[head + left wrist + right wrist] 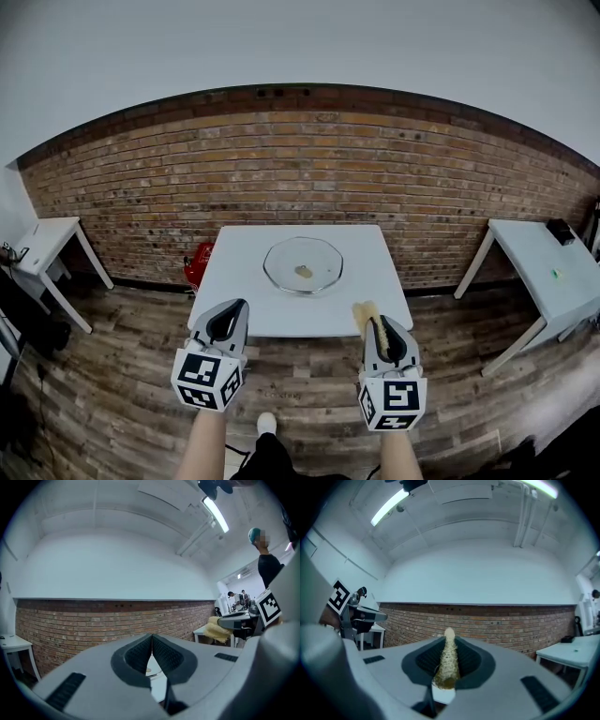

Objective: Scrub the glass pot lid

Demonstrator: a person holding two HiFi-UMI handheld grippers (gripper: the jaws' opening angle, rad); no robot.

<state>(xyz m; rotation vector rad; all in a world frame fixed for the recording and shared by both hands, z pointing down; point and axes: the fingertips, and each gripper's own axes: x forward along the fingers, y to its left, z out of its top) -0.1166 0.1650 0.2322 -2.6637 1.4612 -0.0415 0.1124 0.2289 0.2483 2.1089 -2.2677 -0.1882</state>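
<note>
Right gripper [377, 323] clamped a sponge [364, 312] ready for scrubbing; left gripper [234, 307], closed and empty, faced the soiled glass lid [303, 264]

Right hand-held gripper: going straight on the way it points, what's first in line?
Probably the brick wall. The right hand-held gripper, shut on a sponge, points level, seemingly above the white table; the glass lid lies left of its line. Height over the table is unclear.
</note>
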